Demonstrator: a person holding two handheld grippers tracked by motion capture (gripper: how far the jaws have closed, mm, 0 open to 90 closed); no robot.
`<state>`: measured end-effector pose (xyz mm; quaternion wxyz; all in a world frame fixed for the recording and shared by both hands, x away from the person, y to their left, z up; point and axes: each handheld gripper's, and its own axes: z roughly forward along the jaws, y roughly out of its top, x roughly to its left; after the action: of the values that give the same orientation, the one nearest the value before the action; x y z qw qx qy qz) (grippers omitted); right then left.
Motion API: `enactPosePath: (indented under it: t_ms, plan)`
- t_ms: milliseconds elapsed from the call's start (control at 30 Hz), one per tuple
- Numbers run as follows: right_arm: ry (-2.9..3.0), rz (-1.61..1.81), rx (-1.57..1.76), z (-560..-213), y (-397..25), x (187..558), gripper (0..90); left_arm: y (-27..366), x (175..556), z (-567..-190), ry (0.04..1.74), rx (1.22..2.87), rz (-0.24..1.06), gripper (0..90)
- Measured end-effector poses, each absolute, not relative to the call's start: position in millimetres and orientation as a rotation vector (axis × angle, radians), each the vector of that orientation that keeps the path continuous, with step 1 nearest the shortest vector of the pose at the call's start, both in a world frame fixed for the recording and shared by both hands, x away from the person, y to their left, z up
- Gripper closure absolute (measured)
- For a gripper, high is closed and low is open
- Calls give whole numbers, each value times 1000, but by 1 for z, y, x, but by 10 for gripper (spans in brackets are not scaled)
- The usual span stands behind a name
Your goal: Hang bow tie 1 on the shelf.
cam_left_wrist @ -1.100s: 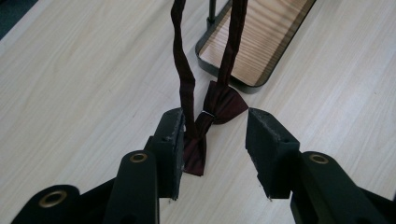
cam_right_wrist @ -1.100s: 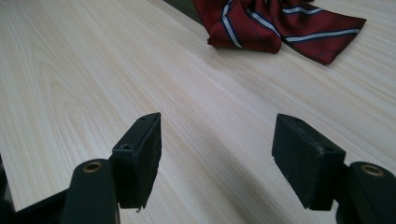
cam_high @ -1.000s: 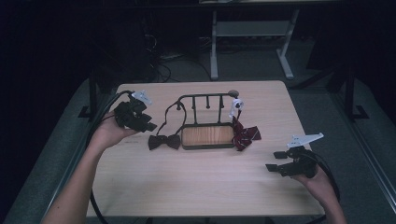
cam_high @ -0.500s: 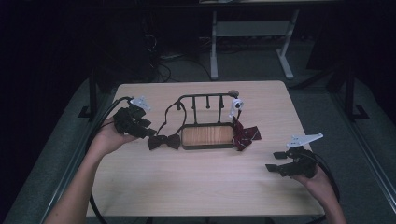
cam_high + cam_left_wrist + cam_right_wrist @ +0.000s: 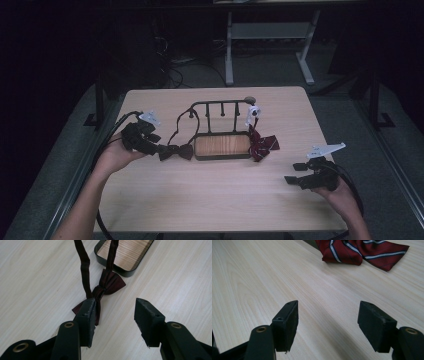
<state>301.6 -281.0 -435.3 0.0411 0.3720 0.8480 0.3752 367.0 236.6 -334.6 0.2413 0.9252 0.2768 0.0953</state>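
Note:
A dark maroon bow tie (image 5: 176,151) (image 5: 108,285) lies on the table left of a small black rack with a wooden base (image 5: 222,145); its strap loops up over the rack's rail. My left gripper (image 5: 161,149) (image 5: 115,315) stands open just short of the bow tie, its left jaw touching or overlapping the tie's near wing. A red striped bow tie (image 5: 262,144) (image 5: 362,251) lies at the rack's right end, with a white tag (image 5: 253,112) above it. Near the table's right front, my right gripper (image 5: 291,179) (image 5: 328,320) is open over bare wood, well short of the striped tie.
The rack's black rail with pegs (image 5: 220,104) rises behind the wooden base (image 5: 125,253). The wooden table (image 5: 215,200) is bare in front. A desk frame (image 5: 270,35) and cables stand on the dark floor beyond the far edge.
My left gripper has moved right, toward the dark bow tie, and now reaches its near wing. The right gripper has stayed in place.

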Motion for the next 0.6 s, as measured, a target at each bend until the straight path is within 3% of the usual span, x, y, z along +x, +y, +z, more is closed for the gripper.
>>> enactPosePath:
  t_ms: [600]
  plan:
    - [2603,1142,1142,-436,-280,302,328,238,351,-352,746,2513,246,489]
